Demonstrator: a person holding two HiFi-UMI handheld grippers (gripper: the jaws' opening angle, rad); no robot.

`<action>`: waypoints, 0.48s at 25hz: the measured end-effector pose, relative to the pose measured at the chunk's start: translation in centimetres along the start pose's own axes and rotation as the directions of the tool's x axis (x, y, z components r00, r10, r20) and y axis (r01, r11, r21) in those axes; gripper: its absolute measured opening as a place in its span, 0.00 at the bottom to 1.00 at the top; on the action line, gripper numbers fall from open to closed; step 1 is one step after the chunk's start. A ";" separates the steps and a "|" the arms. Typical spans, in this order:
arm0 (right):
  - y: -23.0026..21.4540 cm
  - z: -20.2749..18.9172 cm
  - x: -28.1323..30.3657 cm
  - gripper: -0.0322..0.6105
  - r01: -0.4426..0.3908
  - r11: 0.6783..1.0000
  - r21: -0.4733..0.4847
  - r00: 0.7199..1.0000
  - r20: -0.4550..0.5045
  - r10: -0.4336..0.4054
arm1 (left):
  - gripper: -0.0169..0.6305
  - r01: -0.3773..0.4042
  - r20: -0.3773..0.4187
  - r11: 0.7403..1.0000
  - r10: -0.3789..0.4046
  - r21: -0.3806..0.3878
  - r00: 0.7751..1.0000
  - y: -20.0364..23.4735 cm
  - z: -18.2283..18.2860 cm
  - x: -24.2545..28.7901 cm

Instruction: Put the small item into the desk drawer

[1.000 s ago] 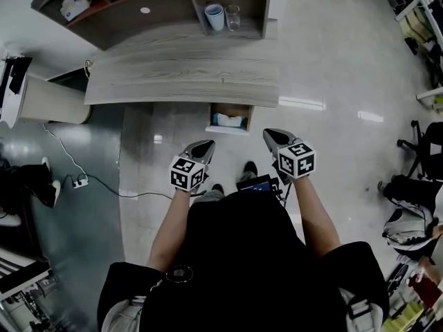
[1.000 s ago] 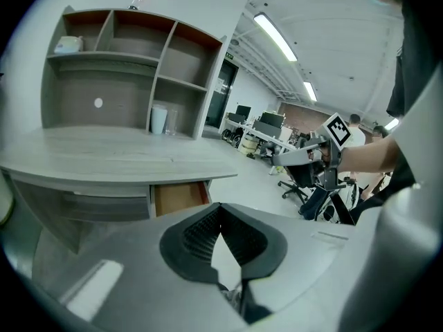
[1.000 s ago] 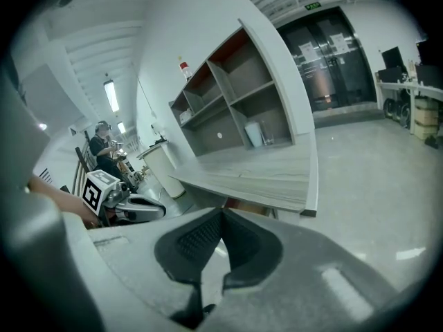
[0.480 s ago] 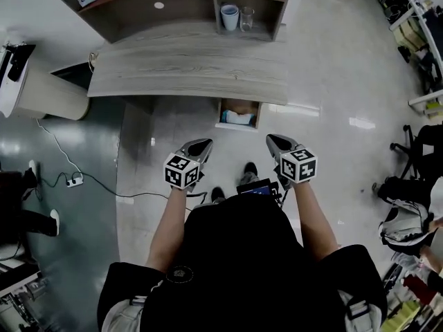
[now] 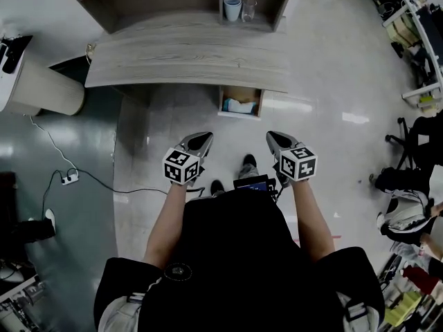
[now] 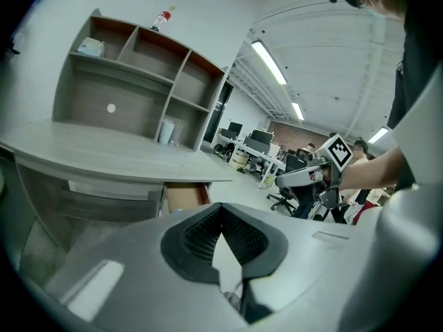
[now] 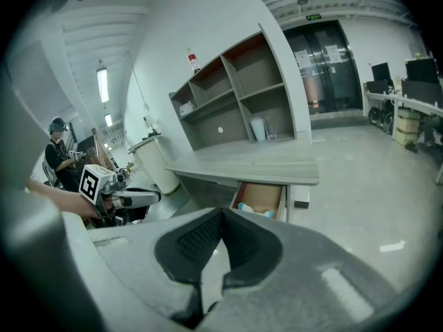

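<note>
Our left claw point(image 5: 199, 140) and right claw point(image 5: 275, 139) are both pinched together, with nothing in either. The drawer point(image 5: 243, 93) stands open straight ahead of them, about midway between the two and perhaps slightly nearer the right one. The counter point(image 5: 187, 68) sits just above the drawer. The item point(image 5: 239, 106) lies inside the drawer, its long side across the width. We judge that only pushing the drawer shut is left.

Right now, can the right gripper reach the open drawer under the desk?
Probably not without a step forward. The right gripper, shut and empty, hangs well short of the drawer, with bare floor between them. Nothing seems to block the path, and the drawer is already open.
</note>
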State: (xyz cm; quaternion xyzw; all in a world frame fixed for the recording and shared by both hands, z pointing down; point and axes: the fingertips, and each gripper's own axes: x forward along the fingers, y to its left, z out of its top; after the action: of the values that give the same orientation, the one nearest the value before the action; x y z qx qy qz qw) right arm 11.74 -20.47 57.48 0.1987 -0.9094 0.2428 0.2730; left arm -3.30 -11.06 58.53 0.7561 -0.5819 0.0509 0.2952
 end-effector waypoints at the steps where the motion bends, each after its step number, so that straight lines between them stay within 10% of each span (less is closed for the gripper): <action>1: 0.4 -0.3 -0.1 0.05 0.004 1.000 0.001 1.000 0.001 -0.004 | 0.02 0.006 0.000 1.000 -0.006 0.003 1.000 -0.1 -0.1 -0.3; 12: 3.8 -3.9 -2.0 0.05 0.048 0.998 0.031 0.998 0.031 -0.049 | 0.03 0.047 -0.057 0.997 -0.043 0.055 0.997 -1.2 -3.2 -3.3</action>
State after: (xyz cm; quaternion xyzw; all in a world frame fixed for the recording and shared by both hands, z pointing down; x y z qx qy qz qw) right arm 12.94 -14.76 57.92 0.2288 -0.9048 0.2466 0.2612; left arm -2.37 -6.51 59.27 0.7753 -0.5546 0.0815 0.2911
